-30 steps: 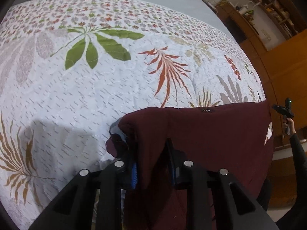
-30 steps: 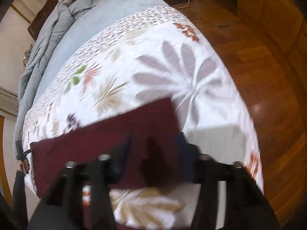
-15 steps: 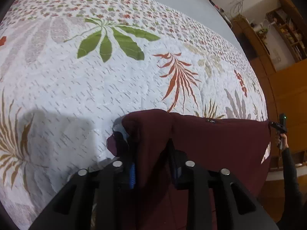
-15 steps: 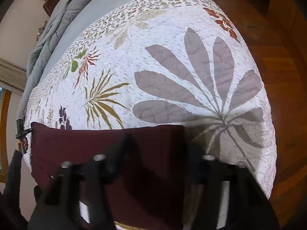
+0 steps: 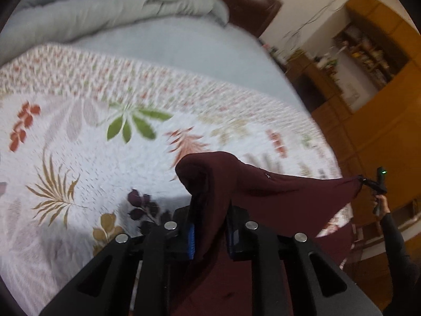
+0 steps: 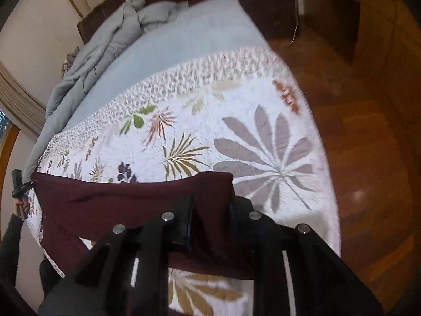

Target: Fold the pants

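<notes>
Pants (image 5: 263,197), maroon, hang stretched between both grippers above the near edge of the bed (image 5: 184,47). Left gripper (image 5: 210,233) has its jaws clenched on a bunched corner of the fabric, which humps up over the blue pads and droops down between the black fingers. Right gripper (image 6: 210,226) has its jaws closing with a fold of the same cloth between them, pads pressing on it. From the right wrist view the fabric runs as a taut band off to the left, over the floral quilt (image 6: 236,131); from the left wrist view it runs right to the other gripper, far off, held in a hand with a dark sleeve. Grey duvet (image 6: 105,44) lies crumpled at the far end of the bed. Wooden floor (image 6: 368,158) shows to the right.
</notes>
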Tool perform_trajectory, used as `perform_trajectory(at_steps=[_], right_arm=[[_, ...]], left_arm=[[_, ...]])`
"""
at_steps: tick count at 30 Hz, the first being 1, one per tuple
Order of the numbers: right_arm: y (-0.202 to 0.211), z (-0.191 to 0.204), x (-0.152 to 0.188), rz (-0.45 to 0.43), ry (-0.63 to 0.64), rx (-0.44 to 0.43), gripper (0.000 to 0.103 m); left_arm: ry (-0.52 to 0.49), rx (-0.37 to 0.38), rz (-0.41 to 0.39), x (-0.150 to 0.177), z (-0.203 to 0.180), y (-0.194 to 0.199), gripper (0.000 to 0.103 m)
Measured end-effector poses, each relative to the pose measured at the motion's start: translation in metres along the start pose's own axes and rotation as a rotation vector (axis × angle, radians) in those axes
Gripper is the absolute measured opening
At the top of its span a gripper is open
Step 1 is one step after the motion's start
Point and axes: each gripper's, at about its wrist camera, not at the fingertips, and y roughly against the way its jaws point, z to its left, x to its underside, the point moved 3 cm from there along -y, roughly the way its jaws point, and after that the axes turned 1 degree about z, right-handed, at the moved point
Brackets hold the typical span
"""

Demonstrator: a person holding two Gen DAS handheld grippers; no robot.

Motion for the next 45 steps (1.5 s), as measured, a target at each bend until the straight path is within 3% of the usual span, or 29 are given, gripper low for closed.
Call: perform_trajectory(at_steps=[6,10,15,17,18,20,22,25,27,28,31,34,39,45], right_arm=[[0.057,-0.007,0.062,-0.133,0.003,0.075,0.027],[0.058,-0.017,0.139,-0.153,0.0,0.15,0.028],[0.057,-0.018,0.226,-0.189,-0.065,0.18,0.033],[0.051,-0.015,0.256,-0.171,-0.083,0.204,0.037],[0.05,-0.014,0.266,-0.156,-0.086,0.23,0.039],[0.053,-0.016,0.283,-0.149,-0.138,0.258,0.049],[0.06,-0.023,0.299,-0.15,-0.226,0.243,0.058],[0.071,-0.027,0.318,-0.148,-0.365,0.179,0.061],[0.078,-0.023,0.325,-0.18,-0.46,0.062,0.061],[0.08,-0.017,0.326,-0.208,-0.513,-0.034,0.061],[0.075,-0.009,0.316,-0.244,-0.61,-0.19,0.061],[0.056,-0.012,0.3,-0.244,-0.718,-0.279,0.061],[0.029,-0.026,0.276,-0.214,-0.82,-0.276,0.061],[0.015,-0.024,0.26,-0.192,-0.812,-0.239,0.065]], left_arm=[[-0.039,0.069,-0.099,0.056,-0.035,0.071,0.017],[-0.056,0.044,-0.064,0.129,-0.037,0.085,0.017],[0.059,0.052,0.001,0.207,-0.008,0.071,0.02],[0.106,0.035,0.038,0.228,0.001,0.062,0.03],[0.141,0.008,0.059,0.238,0.006,0.058,0.044],[0.181,-0.028,0.074,0.254,0.012,0.059,0.058],[0.197,-0.05,0.074,0.265,0.011,0.067,0.058],[0.206,-0.11,0.05,0.274,0.003,0.085,0.059],[0.224,-0.157,0.01,0.279,-0.001,0.099,0.065],[0.238,-0.161,-0.023,0.282,-0.006,0.108,0.066],[0.277,-0.146,-0.112,0.287,-0.02,0.129,0.068],[0.341,-0.046,-0.203,0.288,-0.034,0.137,0.079],[0.487,0.094,-0.171,0.281,-0.04,0.106,0.08],[0.536,0.094,-0.121,0.274,-0.038,0.069,0.08]])
